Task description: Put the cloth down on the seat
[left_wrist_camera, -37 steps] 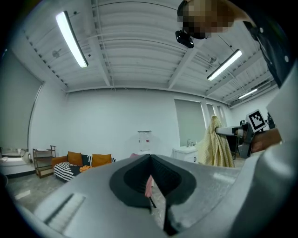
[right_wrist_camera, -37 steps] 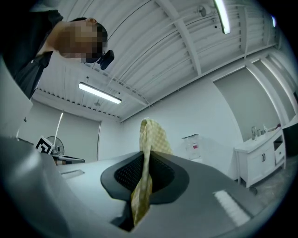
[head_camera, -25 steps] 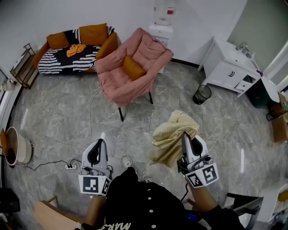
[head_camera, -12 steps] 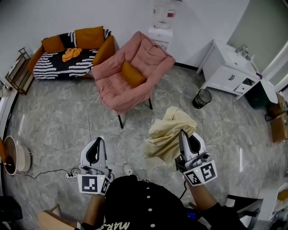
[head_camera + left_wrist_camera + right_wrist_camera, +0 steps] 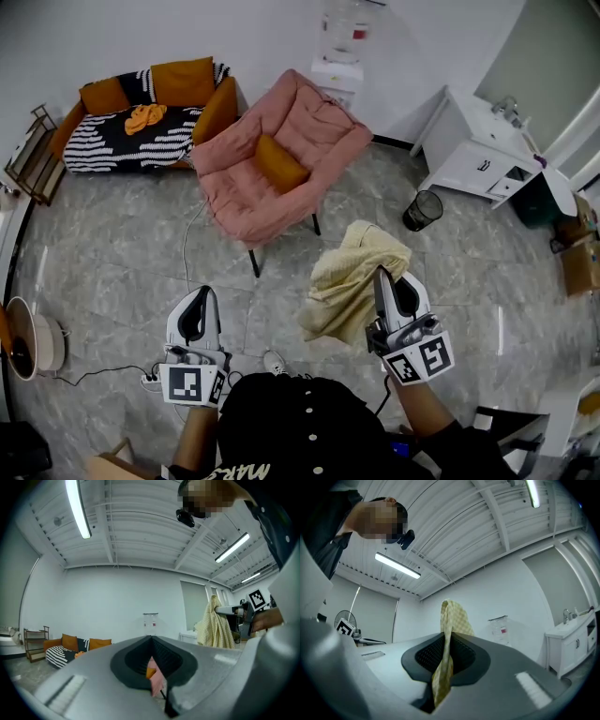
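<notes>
Sofa point(image 5: 122, 145) stood by the far wall, apart from the job. The left gripper point(image 5: 202, 298) hung low, its jaws together on nothing, likely kept out of the way. The pink armchair point(image 5: 246, 183), probably the intended seat, sat ahead, well apart from the yellow cloth point(image 5: 349, 281). The right gripper point(image 5: 381, 277) was clamped on a fold of the cloth, which draped clear of the floor.

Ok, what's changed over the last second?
The head view has edged slightly toward the pink armchair; the power strip slid lower in it. Nothing taken or let go: the right gripper stays shut on the yellow cloth, held in the air, and the left gripper stays shut, empty.
</notes>
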Demonstrator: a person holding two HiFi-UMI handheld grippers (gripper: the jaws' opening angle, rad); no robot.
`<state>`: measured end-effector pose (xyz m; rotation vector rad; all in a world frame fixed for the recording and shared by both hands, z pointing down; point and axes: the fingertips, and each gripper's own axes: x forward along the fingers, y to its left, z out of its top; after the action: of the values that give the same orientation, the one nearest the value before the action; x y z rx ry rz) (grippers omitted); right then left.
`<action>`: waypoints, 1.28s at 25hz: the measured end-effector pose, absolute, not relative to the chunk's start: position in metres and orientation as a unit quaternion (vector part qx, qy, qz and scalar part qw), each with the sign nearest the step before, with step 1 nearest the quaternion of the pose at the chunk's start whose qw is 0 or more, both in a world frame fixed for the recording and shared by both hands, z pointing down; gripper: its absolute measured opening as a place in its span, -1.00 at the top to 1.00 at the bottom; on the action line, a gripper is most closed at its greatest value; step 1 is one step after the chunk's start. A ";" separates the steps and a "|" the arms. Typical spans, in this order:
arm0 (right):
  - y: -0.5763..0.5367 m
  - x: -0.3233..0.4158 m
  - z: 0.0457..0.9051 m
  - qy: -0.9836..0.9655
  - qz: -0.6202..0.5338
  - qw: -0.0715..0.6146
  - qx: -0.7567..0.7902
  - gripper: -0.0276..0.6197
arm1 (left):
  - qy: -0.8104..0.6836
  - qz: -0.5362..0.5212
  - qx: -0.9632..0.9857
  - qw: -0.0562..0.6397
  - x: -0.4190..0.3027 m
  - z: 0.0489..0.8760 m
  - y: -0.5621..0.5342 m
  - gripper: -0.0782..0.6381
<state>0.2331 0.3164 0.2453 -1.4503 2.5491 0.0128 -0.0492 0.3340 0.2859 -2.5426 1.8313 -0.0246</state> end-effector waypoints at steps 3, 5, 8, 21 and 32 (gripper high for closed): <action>0.305 0.222 0.246 0.861 0.002 0.103 -0.497 0.78 | 0.581 -0.012 -0.814 0.000 -0.062 0.291 0.323 0.78; 0.300 0.216 0.246 0.860 0.001 0.101 -0.501 0.78 | 0.579 -0.017 -0.815 -0.006 -0.069 0.296 0.316 0.78; 0.294 0.215 0.250 0.858 -0.004 0.094 -0.505 0.78 | 0.576 -0.023 -0.817 -0.013 -0.074 0.303 0.308 0.78; 0.219 0.201 0.267 0.868 -0.007 0.095 -0.487 0.78 | 0.614 -0.018 -0.788 -0.038 -0.099 0.322 0.248 0.77; 0.096 0.177 0.246 0.884 0.006 0.118 -0.452 0.78 | 0.617 -0.017 -0.786 -0.009 -0.101 0.297 0.136 0.77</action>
<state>0.1766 0.0958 0.2464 -1.3229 2.5866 0.0163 -0.1014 0.1357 0.2971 -2.4849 1.9504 -0.0539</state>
